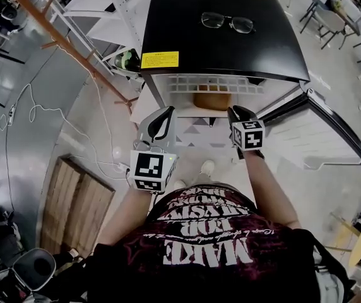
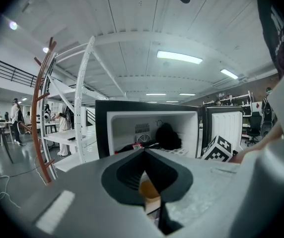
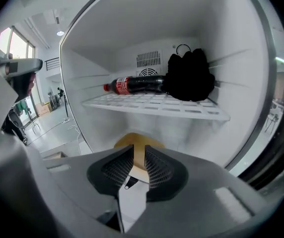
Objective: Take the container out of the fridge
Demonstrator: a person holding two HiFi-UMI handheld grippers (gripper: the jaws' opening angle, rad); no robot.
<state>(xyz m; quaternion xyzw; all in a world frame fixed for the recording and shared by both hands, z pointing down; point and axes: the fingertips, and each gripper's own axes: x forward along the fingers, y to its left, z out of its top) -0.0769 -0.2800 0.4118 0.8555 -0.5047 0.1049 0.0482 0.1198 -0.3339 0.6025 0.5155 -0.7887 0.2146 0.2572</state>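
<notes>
Right tongs (image 3: pixel 135 157) stand partly spread and empty, aimed at the tan container (image 3: pixel 137 140) on the fridge (image 1: pixel 218 36) floor beneath the wire shelf (image 3: pixel 157 105). Left tongs (image 2: pixel 144 151) are pressed together. Best to spread wider, straddle the container squarely, then pinch.

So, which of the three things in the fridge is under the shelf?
The tan container, low in the fridge. The bottle, lying on its side, and the black object both rest on the shelf above it.
</notes>
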